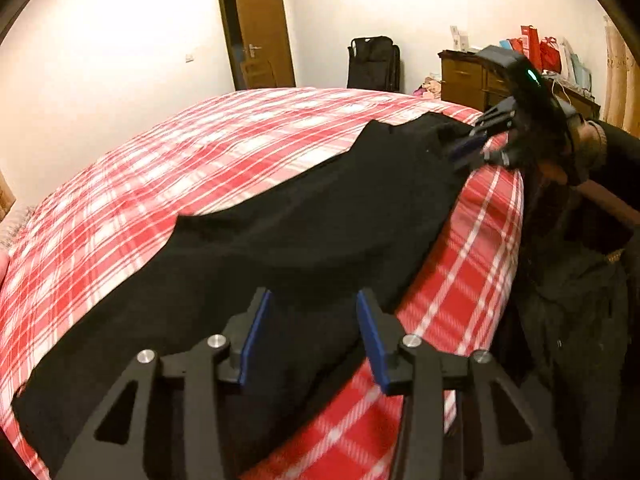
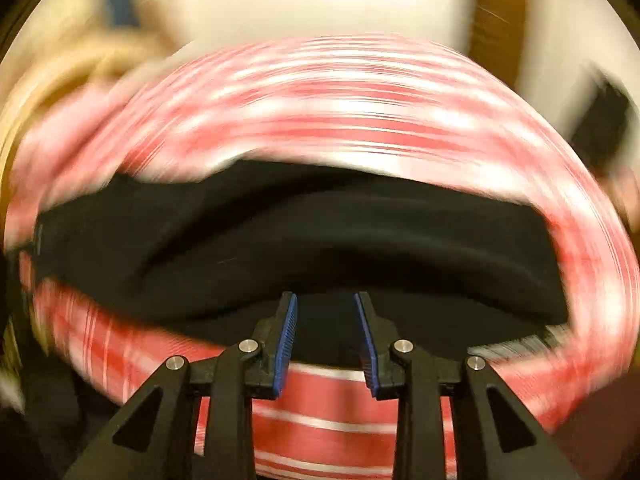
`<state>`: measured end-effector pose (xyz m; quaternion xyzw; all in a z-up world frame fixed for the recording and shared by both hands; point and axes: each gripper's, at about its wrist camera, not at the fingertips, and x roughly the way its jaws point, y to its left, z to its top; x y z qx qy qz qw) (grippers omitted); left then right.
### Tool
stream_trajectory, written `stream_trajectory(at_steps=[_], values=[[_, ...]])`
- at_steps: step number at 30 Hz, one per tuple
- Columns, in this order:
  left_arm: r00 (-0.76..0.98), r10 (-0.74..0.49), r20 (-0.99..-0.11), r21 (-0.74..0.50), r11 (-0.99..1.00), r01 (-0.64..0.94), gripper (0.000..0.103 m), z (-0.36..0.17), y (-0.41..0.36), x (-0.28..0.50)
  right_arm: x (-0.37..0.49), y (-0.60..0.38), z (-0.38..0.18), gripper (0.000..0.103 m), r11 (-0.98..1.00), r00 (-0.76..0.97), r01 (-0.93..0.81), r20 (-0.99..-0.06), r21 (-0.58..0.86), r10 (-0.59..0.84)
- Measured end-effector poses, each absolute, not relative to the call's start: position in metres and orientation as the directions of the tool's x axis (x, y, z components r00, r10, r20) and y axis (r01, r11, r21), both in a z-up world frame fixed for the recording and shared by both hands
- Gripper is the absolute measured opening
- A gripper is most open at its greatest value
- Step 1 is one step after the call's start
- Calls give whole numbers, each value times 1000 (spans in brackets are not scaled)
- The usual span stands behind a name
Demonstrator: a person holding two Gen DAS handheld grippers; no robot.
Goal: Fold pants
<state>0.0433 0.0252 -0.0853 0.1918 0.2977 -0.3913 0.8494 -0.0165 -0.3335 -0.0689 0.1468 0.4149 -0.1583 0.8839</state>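
Your left gripper [image 1: 314, 300] and right gripper [image 2: 325, 300] — jaws parted, gripping nothing — hover over black pants [image 1: 300, 216] on the plaid bed [image 1: 200, 140].

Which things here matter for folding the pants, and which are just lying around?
For the job: black pants, checked bedspread under them, left hand-held gripper, right hand-held gripper.

Lying about: black suitcase, wooden dresser, gift bags, open door.
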Motion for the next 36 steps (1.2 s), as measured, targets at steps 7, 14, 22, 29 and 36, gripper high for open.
stream_trajectory(at_steps=[7, 14, 22, 29, 36], values=[[453, -582, -675, 107, 531, 841, 47, -101, -48, 49, -57, -455, -83, 31, 694, 563, 666, -795, 274, -227], [416, -575, -704, 76, 521, 850, 50, -112, -73, 61, -35, -458, -114, 31, 689, 587, 641, -794, 339, -156], [388, -568, -726, 7, 558, 830, 59, -123, -65, 74, -32, -454, -110, 31, 708, 565, 655, -793, 264, -227], [396, -571, -720, 5, 566, 825, 60, -123, -65, 74, -22, -444, -119, 36, 744, 533, 637, -812, 201, -237], [394, -576, -716, -4, 568, 823, 62, -123, -64, 76, -33, -430, -88, 8, 783, 593, 595, -758, 183, -273]])
